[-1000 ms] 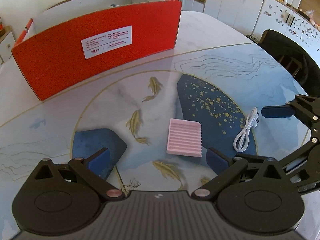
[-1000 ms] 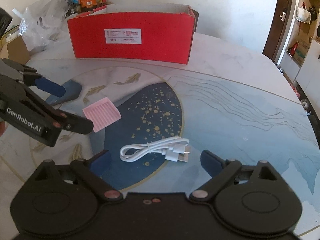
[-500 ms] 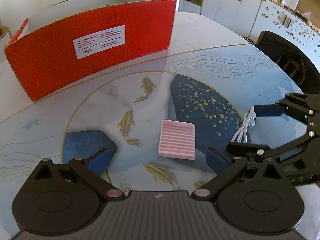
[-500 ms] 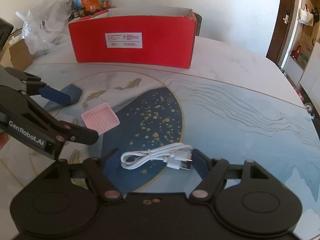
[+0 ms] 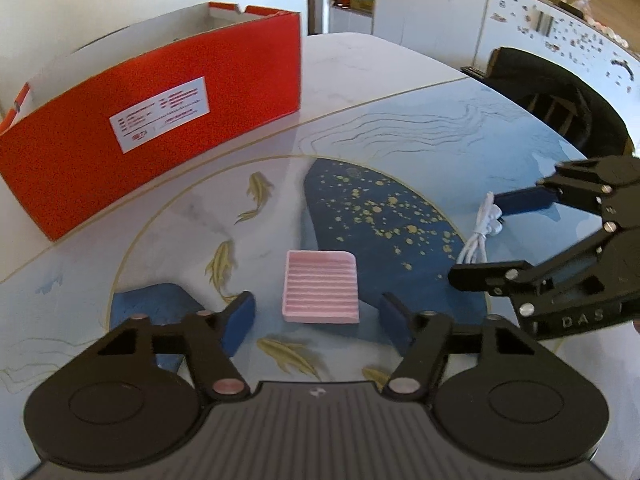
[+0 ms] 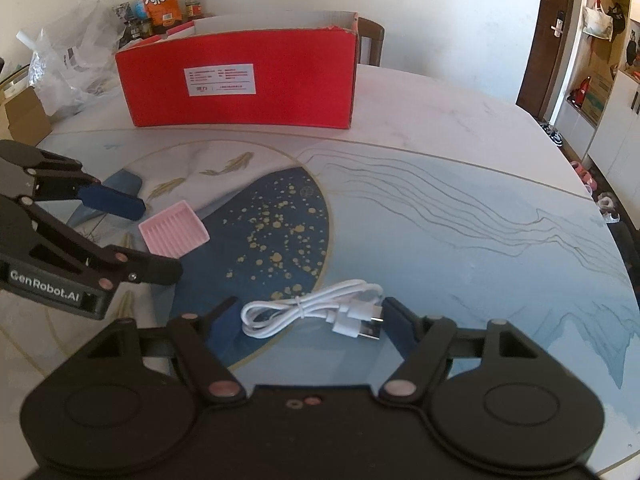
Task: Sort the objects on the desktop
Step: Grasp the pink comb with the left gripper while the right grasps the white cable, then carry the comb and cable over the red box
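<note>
Two claws spread: left claw (image 5: pixel 318 318) straddles the pink ridged soap dish (image 5: pixel 320 286), right claw (image 6: pixel 310 320) brackets the white USB cable (image 6: pixel 312 310), both flat on the surface (image 6: pixel 440 208). We should drop lower, centre, then pinch toward the red box (image 6: pixel 240 76).

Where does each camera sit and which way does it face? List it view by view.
Left wrist: on the left hand-held gripper, looking forward and down at the pink ridged pad; right hand-held gripper at right.
Right wrist: on the right hand-held gripper, facing the white cable; left hand-held gripper at left.
Shared: red box, pad, cable, table.
</note>
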`<state>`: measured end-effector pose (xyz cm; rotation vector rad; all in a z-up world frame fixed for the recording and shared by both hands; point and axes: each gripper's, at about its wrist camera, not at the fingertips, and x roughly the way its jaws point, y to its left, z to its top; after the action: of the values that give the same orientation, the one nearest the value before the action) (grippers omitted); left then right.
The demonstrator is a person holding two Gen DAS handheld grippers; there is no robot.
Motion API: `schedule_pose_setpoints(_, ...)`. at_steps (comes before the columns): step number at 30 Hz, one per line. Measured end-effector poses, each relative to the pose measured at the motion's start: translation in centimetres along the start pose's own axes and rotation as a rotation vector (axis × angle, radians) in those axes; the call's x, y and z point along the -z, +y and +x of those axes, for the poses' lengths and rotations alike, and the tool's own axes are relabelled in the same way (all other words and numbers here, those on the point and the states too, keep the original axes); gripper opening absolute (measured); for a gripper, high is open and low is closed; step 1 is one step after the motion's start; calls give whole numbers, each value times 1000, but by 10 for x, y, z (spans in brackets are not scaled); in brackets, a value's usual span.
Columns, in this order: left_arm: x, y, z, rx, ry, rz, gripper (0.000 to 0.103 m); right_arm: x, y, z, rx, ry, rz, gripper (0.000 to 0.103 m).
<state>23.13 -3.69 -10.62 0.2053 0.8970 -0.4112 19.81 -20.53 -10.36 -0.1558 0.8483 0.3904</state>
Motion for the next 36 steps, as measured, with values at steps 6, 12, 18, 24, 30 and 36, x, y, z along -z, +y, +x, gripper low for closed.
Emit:
schedule_pose_setpoints(6,1,1,-4,16,-14,21,39,1,3,-2,-6,3,-8,75)
schedule_pose_setpoints(12,0,1,-4,20,-9,0,39,1,6,-3,-5,11,-11,74)
schedule_pose_setpoints(18,-3,1,-5,29,-8,-26,39,-2,8,-6,-5,11,5,73)
schedule_pose_setpoints(24,-8,7,-14,40,-17,-80,39,-9,7,-16,-16,-20,32,71)
schedule_pose_setpoints(30,-17,14,-27,37,-38,-126,39,-25,8,-25,-30,-52,39,71)
schedule_pose_setpoints(36,-29,21,-43,-29,-49,-173,39,-47,12,-35,-43,-76,38,71)
